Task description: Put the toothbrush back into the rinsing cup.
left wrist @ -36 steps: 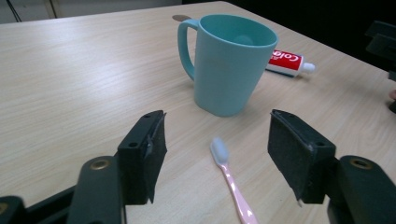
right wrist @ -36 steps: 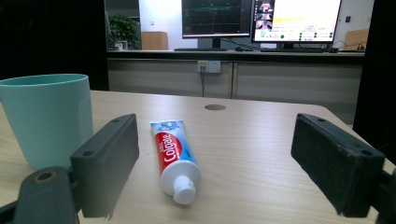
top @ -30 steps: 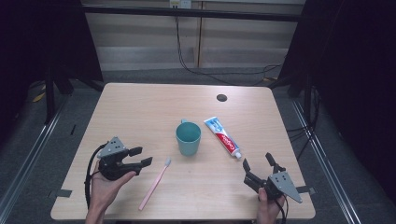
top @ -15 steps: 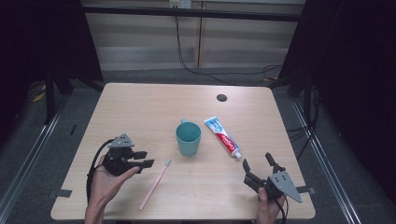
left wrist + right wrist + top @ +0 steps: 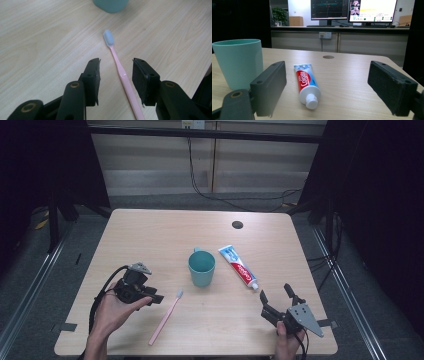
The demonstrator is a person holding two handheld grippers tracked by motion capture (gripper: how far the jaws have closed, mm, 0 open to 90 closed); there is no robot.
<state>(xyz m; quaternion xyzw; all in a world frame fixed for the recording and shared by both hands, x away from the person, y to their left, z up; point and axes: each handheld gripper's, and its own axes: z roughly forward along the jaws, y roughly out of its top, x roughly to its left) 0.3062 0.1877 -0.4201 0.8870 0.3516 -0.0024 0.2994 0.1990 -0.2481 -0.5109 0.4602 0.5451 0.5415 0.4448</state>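
Left gripper view: teal cup (image 5: 111, 5) cut off at the top edge, just its base showing; pink toothbrush (image 5: 120, 70) handle runs out the bottom edge. Left gripper (image 5: 115, 77) jaws apart, straddling the handle without touching it, bristle head up-frame of the tips. High view: toothbrush lies lower centre on the table (image 5: 150, 235), diagonal, just right of the left gripper. Right gripper (image 5: 325, 85) spread wide, holding nothing; toothpaste tube (image 5: 306, 82) centre frame between its jaws, cap nearest.
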